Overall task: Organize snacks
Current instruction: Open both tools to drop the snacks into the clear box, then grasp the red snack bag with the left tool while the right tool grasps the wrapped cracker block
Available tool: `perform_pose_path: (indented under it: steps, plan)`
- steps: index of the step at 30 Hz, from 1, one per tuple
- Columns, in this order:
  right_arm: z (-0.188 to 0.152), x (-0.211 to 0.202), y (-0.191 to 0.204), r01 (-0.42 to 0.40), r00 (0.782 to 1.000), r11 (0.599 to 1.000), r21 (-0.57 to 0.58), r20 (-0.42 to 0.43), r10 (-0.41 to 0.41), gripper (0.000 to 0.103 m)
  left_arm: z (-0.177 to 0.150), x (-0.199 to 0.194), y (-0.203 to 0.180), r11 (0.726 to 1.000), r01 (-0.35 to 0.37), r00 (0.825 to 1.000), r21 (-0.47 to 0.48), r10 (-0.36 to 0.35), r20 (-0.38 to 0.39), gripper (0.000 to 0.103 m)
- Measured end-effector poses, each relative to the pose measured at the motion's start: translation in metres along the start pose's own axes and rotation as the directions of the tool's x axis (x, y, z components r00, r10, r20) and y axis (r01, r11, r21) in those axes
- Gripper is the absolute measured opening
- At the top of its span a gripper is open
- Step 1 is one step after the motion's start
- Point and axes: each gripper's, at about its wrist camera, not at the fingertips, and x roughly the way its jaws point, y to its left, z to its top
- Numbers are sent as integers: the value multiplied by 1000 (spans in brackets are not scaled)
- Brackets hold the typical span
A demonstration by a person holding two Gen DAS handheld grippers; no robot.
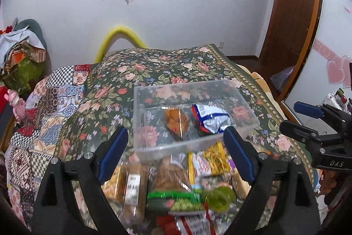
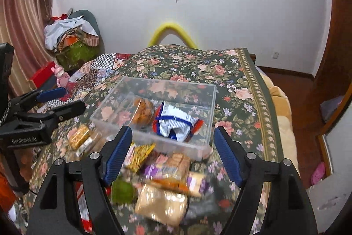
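Snacks (image 1: 176,186) lay heaped on the floral bedspread (image 1: 154,65) just before the clear bin (image 1: 198,144), which already held a brown cookie pack (image 1: 176,122) and a blue-and-white packet (image 1: 211,120). From the left wrist, the left gripper (image 1: 176,153) hung tilted down above the heap, jaws apart and empty; sorting seemed at an early stage.

From the right wrist, the right gripper (image 2: 172,151) was likewise spread, holding nothing, angled down over the pile. Next, each likely needed to descend onto one pack.

The clear bin (image 1: 143,124) is open on top; loose snack packets (image 2: 161,202) crowd the floral blanket (image 2: 242,89) before it.
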Motion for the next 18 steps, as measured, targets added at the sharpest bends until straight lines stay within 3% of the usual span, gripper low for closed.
perform_pose_path:
  steps: [9, 18]
  plan:
    - [-36, -15, 8, 9, 1000, 1000, -4, -22, -9, 78, -52, -24, -11, 999, -19, 999, 46, 22, -50, 89]
    - [-68, -10, 5, -5, 996, 999, 50, -85, 10, 78, -105, -8, -17, 998, 59, 979, -11, -60, -197, 87]
